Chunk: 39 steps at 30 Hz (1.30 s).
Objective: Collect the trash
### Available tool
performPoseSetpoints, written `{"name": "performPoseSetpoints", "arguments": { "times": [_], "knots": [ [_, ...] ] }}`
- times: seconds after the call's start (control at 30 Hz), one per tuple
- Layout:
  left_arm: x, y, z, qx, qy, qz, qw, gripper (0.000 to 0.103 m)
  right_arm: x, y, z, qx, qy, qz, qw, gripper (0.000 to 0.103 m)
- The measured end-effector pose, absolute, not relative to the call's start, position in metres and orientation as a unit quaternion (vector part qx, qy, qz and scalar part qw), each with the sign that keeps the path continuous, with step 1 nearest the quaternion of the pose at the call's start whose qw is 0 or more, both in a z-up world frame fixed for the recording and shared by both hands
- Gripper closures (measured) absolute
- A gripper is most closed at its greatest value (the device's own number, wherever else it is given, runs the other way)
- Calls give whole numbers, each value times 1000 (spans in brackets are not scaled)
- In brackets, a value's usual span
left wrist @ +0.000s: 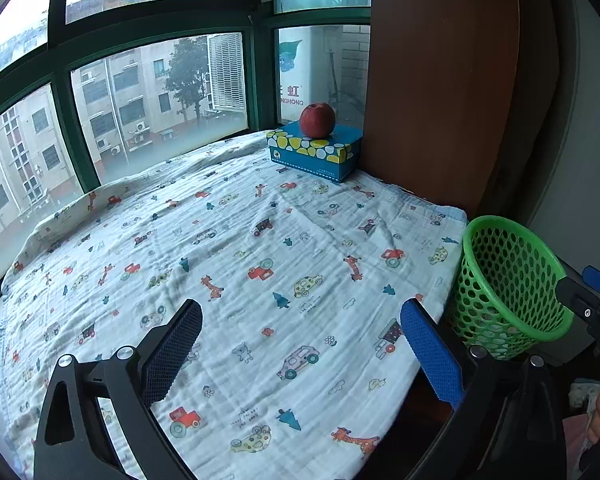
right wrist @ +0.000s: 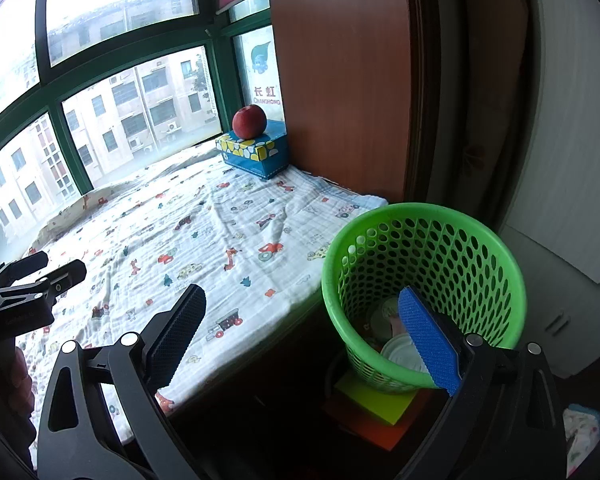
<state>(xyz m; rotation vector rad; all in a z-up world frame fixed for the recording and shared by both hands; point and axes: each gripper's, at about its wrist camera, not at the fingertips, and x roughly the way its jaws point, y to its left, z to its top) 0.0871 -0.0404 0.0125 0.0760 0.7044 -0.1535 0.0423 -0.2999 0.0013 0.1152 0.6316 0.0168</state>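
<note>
printed blanket [left wrist: 240, 264] by window [left wrist: 156, 92]; green basket [right wrist: 424, 296] beside; both grippers spread, empty

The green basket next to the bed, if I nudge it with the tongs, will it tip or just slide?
The green basket would probably slide or wobble easily: its perforated plastic walls look thin and light. It already stands tilted, apparently on a stack of coloured sheets, so a push near the rim could tip it. The lids or cups inside add little weight.

Blanket [left wrist: 240, 260] lies bare; tissue box [left wrist: 314, 152] blocks far corner.
</note>
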Motion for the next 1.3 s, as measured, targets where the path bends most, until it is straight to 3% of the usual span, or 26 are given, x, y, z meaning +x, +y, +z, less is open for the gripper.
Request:
{"name": "performPoseSetpoints", "arguments": {
  "times": [1.3],
  "knots": [
    [84, -43, 11, 37, 345, -69, 935, 7, 39, -304, -1, 67, 310, 1, 948, 7]
  ]
}}
